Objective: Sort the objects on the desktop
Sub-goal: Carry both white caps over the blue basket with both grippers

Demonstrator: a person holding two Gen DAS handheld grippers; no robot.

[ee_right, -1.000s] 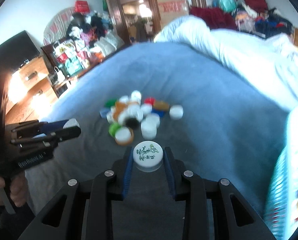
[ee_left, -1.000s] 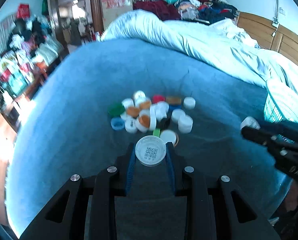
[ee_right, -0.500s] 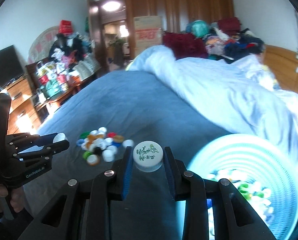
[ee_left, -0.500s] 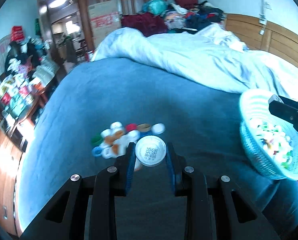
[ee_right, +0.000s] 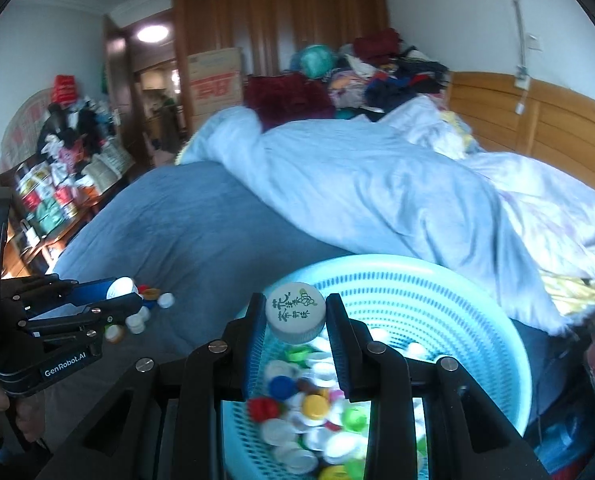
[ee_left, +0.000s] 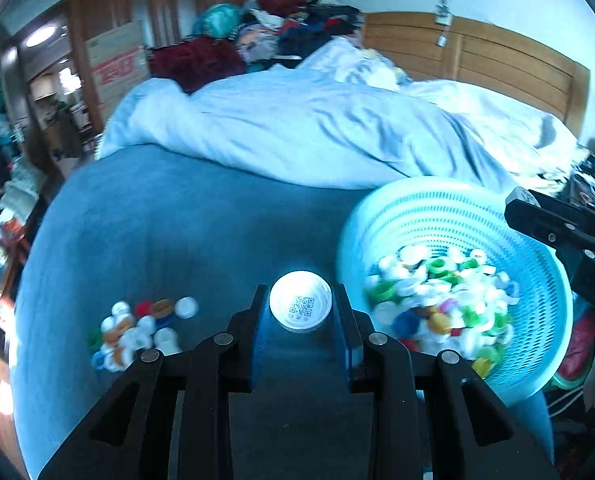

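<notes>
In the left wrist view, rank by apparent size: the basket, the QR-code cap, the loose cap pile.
1. basket
2. loose cap pile
3. QR-code cap, though it sits nearest the camera, so it looks enlarged.

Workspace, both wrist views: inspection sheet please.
Surface: blue bedspread, rumpled duvet behind.
Job's things: loose caps on the bedspread; basket part-filled with caps.
Clutter: nothing seen on the bedspread besides caps.
Grippers: left hand-held gripper grips QR cap; right hand-held gripper grips printed cap over the basket.
Cables: wall cord.
Surroundings: piled clothes, cardboard box, wardrobe.
</notes>
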